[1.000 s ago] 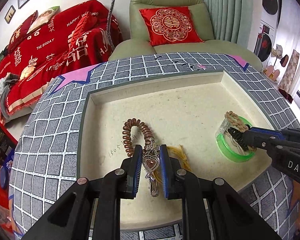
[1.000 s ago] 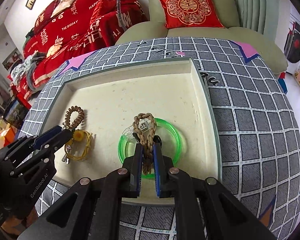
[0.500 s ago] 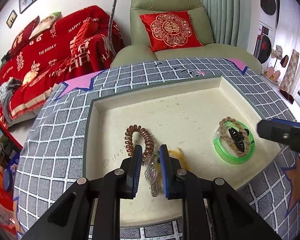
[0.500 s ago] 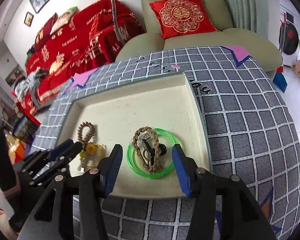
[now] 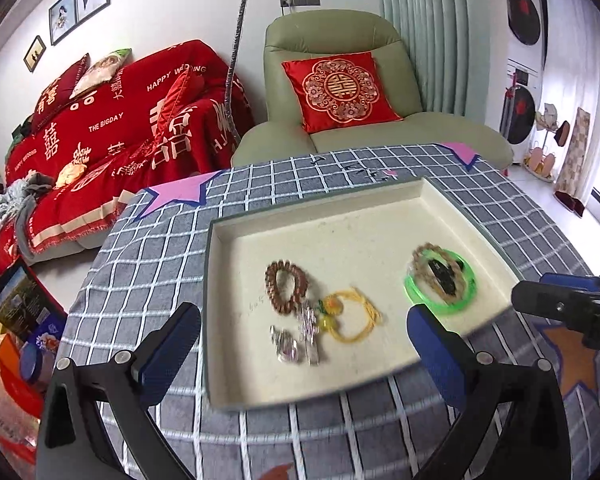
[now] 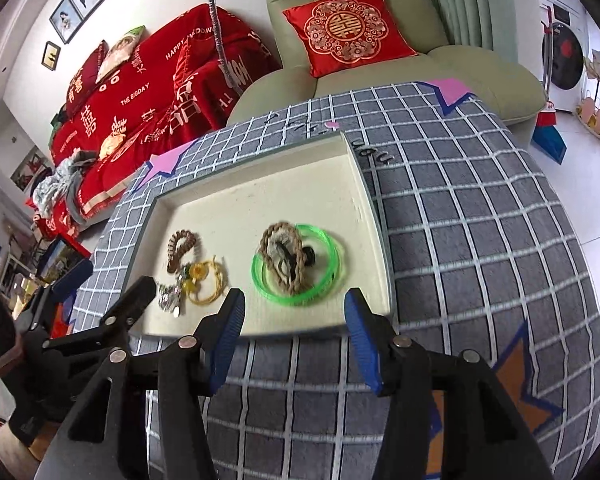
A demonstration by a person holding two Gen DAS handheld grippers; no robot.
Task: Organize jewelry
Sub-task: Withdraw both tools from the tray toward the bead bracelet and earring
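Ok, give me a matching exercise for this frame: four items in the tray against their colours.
Items:
1. bangle
2. bead bracelet
3. cord
4. hair clip

Colours:
A. yellow
B. black
C. green
D. brown

Pairs: 1-C, 2-D, 3-A, 4-B. All lie in the tray.

Left gripper (image 5: 300,340): black angular frame, two fingers faced with ribbed blue pads (image 5: 434,350), silver round screws at the finger pivots. Right gripper (image 6: 294,334): same build, black frame, blue pads (image 6: 362,338), silver screws along both arms
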